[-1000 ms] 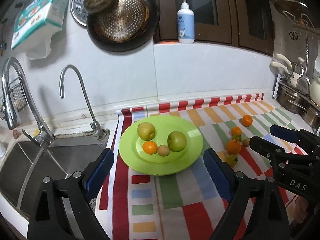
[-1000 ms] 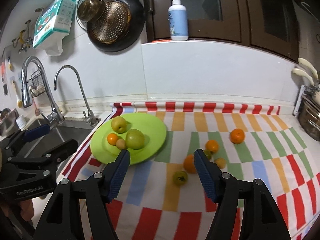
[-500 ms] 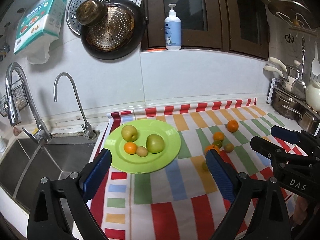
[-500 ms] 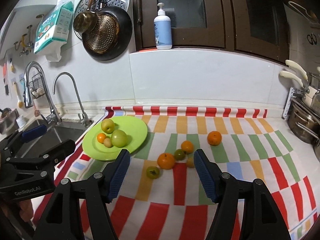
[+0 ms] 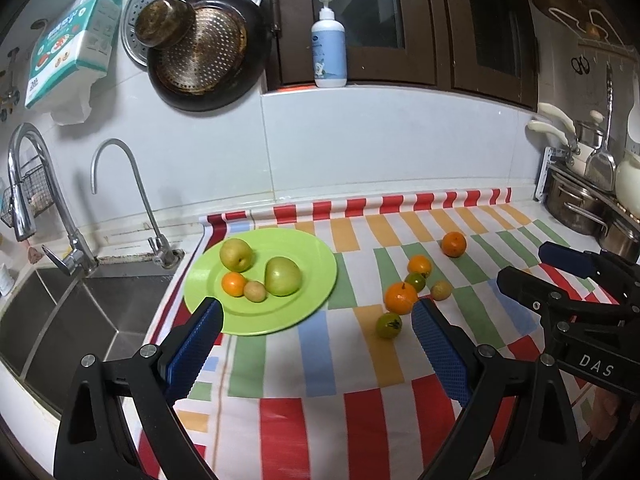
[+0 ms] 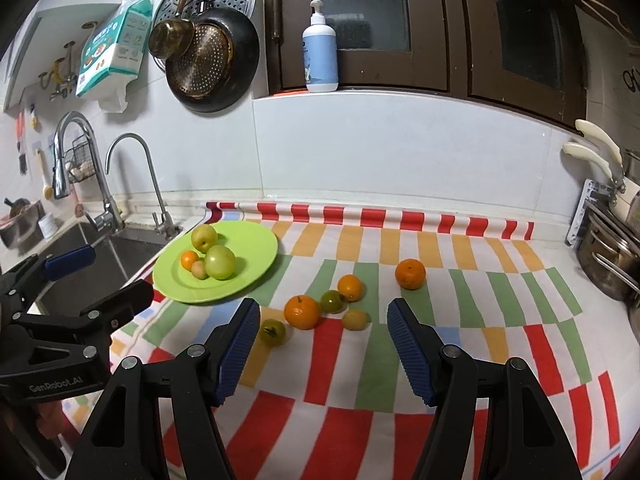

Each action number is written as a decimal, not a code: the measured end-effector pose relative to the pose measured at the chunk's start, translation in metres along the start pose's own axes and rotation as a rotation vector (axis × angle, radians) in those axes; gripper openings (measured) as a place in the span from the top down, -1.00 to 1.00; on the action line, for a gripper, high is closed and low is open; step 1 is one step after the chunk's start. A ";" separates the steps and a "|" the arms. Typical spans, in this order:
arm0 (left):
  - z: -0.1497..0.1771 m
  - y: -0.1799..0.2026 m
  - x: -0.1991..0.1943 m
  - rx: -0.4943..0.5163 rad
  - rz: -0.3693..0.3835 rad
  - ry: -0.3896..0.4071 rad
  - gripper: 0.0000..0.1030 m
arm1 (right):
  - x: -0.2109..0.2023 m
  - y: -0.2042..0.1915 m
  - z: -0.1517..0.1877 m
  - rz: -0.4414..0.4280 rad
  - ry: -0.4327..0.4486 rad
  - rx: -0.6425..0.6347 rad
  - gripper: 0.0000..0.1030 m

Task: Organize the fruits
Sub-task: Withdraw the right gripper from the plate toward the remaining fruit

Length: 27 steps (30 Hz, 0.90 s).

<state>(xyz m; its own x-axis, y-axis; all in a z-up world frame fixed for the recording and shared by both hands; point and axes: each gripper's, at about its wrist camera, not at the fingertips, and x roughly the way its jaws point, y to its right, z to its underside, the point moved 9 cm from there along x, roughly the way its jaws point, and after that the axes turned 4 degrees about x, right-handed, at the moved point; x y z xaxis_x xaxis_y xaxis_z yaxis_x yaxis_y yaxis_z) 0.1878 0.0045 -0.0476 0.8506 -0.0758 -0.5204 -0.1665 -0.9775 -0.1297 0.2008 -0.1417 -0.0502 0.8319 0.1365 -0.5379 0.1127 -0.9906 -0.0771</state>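
A green plate (image 5: 316,276) (image 6: 256,256) at the left of the striped mat holds two green apples, a small orange (image 5: 234,283) and a small tan fruit. Several loose fruits lie right of it: a big orange (image 5: 400,298) (image 6: 302,311), a green tomato (image 5: 389,325) (image 6: 273,332), another orange (image 6: 410,273) further right. My left gripper (image 5: 316,316) is open and empty, near the plate's front edge. My right gripper (image 6: 322,312) is open and empty, with the loose fruit cluster just beyond its fingertips.
A steel sink (image 5: 60,312) with two taps lies left of the mat. Steel pots (image 5: 576,204) stand at the right edge. Pans hang on the tiled wall, and a soap bottle (image 5: 329,44) stands on the ledge.
Both grippers have pulled back from the counter and shifted right. The plate and loose fruits look smaller and further off. No fruit has moved.
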 end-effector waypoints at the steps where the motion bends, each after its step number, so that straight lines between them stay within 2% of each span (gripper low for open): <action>1: 0.001 0.002 0.002 0.002 0.000 -0.003 -0.87 | 0.002 0.002 0.001 -0.002 -0.005 -0.002 -0.30; 7: 0.004 0.016 0.019 0.019 0.007 -0.026 -0.87 | 0.018 0.013 0.007 -0.020 -0.039 -0.020 -0.30; 20: 0.022 0.046 0.076 0.057 0.074 -0.130 -0.83 | 0.071 0.031 0.023 -0.052 -0.138 -0.049 -0.30; 26: 0.033 0.055 0.103 0.066 0.107 -0.187 -0.60 | 0.095 0.037 0.035 -0.055 -0.182 -0.055 -0.28; 27: 0.035 0.057 0.108 0.068 0.114 -0.200 -0.53 | 0.099 0.038 0.037 -0.056 -0.192 -0.058 -0.22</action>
<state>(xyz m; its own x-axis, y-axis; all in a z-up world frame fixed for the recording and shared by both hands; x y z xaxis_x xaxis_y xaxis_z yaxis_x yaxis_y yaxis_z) 0.2528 -0.0524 -0.1403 0.7100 -0.1376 -0.6906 -0.2943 -0.9489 -0.1135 0.2675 -0.1654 -0.1379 0.7055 0.1842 -0.6844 0.1916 -0.9793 -0.0661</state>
